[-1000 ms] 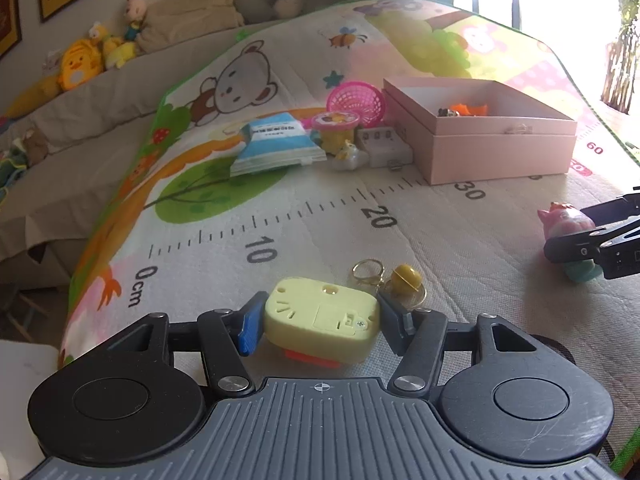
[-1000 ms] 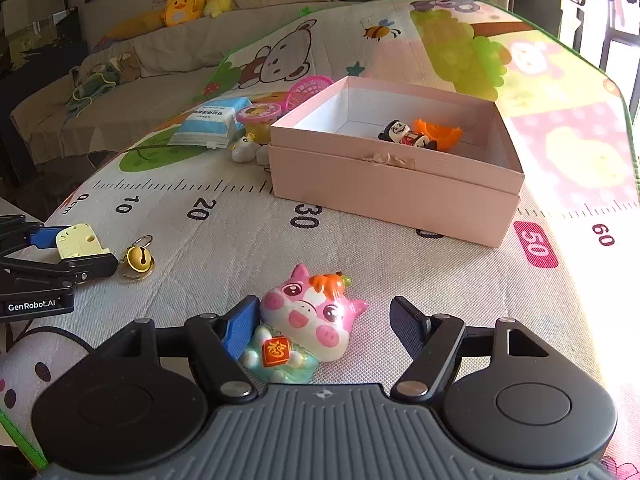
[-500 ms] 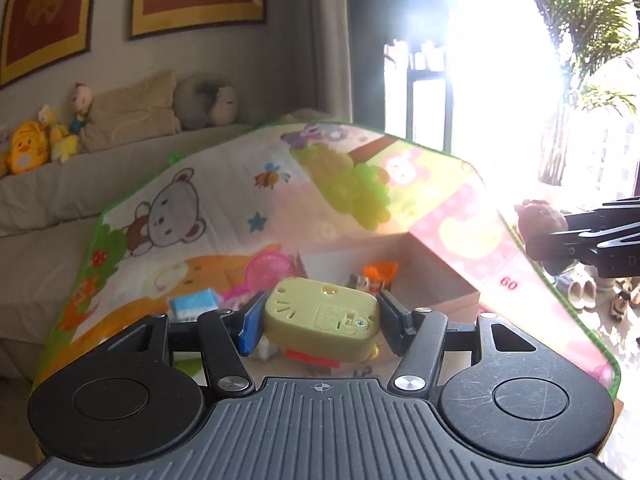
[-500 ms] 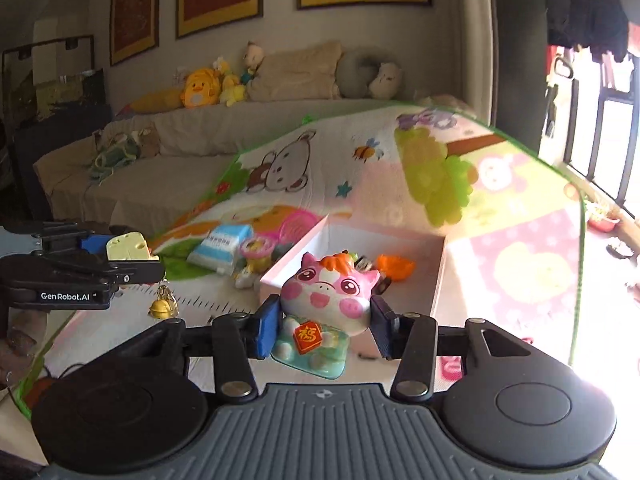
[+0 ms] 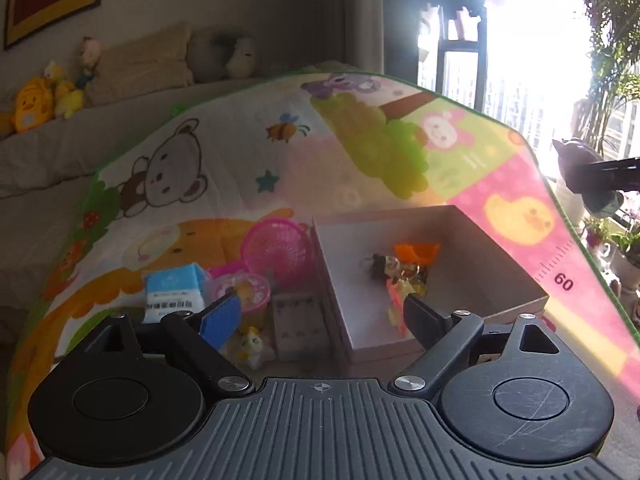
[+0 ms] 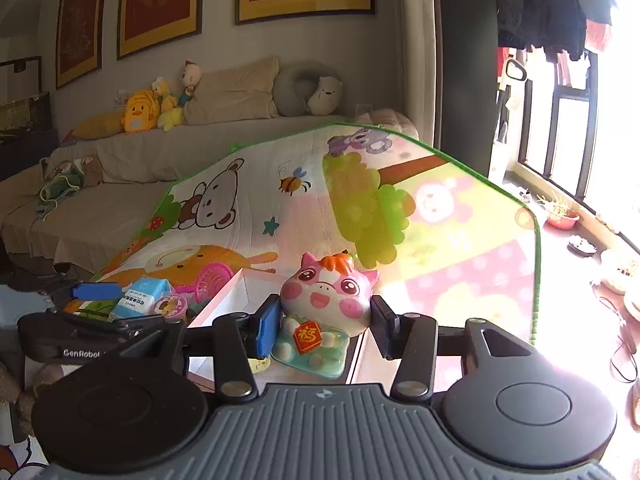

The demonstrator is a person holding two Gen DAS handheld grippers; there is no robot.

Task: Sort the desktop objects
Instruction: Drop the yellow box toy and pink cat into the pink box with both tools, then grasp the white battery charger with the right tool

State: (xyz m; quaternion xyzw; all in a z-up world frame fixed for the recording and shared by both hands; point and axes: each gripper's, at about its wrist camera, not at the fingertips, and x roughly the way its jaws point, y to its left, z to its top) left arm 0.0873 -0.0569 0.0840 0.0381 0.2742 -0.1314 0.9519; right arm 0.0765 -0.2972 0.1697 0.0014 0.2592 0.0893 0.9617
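Right wrist view is showing the right claw (image 6: 324,322) clamping a pink glossy pig figurine (image 6: 326,304) on both sides, hanging above the near edge of the open pink cardboard box (image 6: 224,300). Left claw (image 5: 320,316) is gaping apart with nothing between its fingers, hovering over the box's near-left corner. Judging by this, the pig's drop-off is underway; next, lowering over the box interior and releasing.
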